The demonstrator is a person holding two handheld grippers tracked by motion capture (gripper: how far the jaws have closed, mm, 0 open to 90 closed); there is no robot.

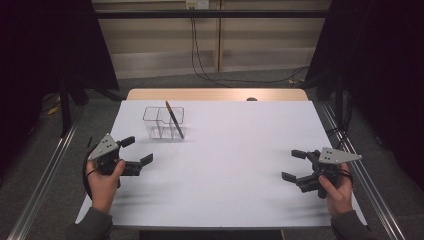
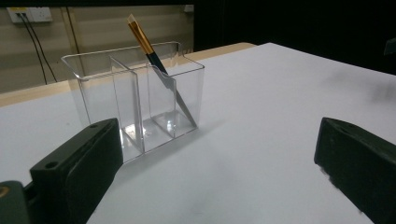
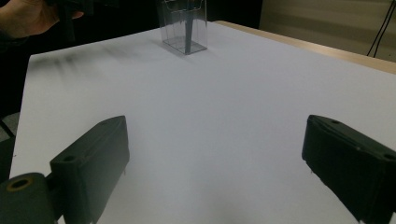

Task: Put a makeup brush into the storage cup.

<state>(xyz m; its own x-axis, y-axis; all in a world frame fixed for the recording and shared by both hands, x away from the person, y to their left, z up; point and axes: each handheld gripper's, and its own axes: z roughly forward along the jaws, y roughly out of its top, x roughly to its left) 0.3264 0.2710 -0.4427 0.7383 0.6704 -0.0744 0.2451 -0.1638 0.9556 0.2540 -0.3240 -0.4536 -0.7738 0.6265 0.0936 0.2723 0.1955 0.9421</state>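
At opposite table edges, left tool [image 1: 137, 151] and right tool [image 1: 295, 166] hover agape.

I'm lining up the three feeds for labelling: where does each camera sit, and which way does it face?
High view: above the person's side, looking forward and down on the white table; both forearms, left gripper and right gripper show.
Left gripper view: rides the left gripper, facing the clear organizer holding a paintbrush; own open jaws show.
Right gripper view: rides the right gripper, looking across the table; own open jaws, the other hand.
All three share the organizer.
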